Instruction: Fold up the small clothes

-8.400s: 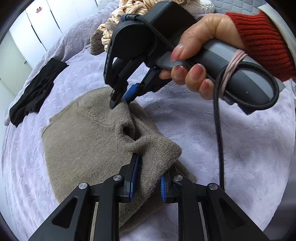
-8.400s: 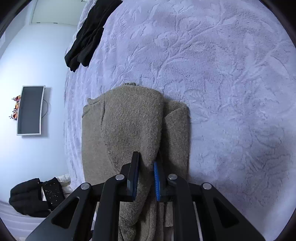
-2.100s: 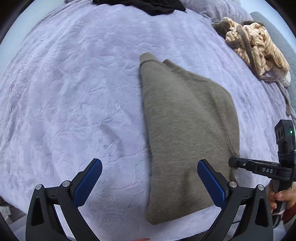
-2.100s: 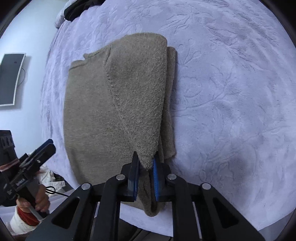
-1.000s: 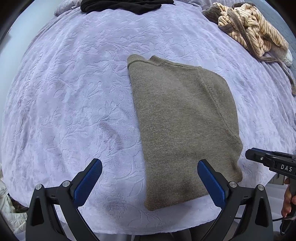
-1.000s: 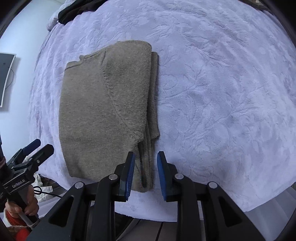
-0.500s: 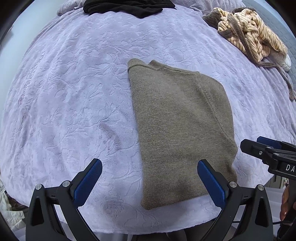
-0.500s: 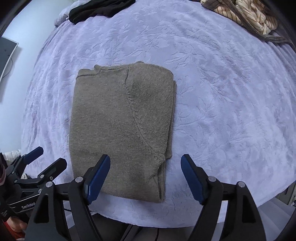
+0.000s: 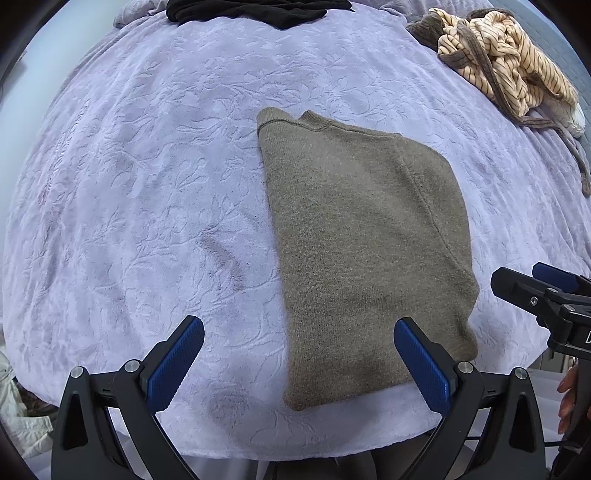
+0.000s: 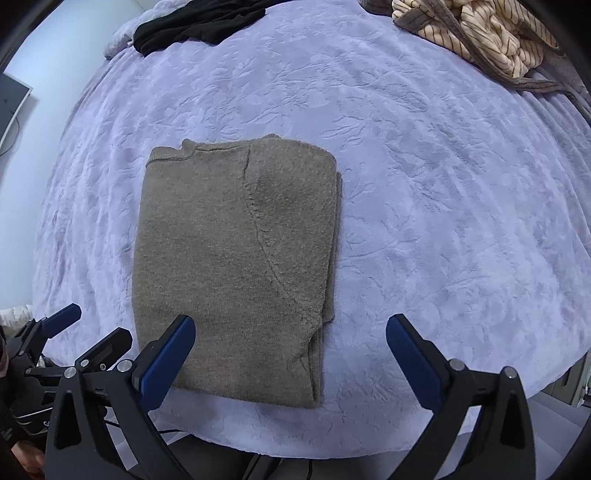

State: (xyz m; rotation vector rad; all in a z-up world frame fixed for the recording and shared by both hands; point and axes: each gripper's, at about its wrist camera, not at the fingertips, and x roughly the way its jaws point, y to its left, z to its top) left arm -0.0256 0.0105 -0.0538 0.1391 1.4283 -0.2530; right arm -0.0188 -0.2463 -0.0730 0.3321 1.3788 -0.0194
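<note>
Lavender bedspread (image 9: 147, 184) with a raised leaf pattern fills both wrist views, and we are looking down on it from the near edge of the bed. Folded into a long rectangle, the taupe knit sweater (image 9: 362, 240) lies flat on it toward that near edge, its long axis running away from us. Its ribbed neckline is at the far end, and its near short edge sits close to the bedspread's edge. A curved seam runs down the right part of the top layer, and along the right side we see stacked edges of the layers beneath.

Farther back, a black garment (image 10: 195, 22) lies at the far left of the bed, and a crumpled cream striped garment (image 9: 509, 70) with brown trim lies at the far right. On the pale wall at left, a dark panel (image 10: 11, 107) shows, probably a screen, though only its corner is in view.

Our left gripper (image 9: 299, 363) hovers with its blue pads spread wide and nothing between them. Our right gripper (image 10: 291, 360) is likewise spread wide and empty, above the sweater's near end. Neither touches the knit.
</note>
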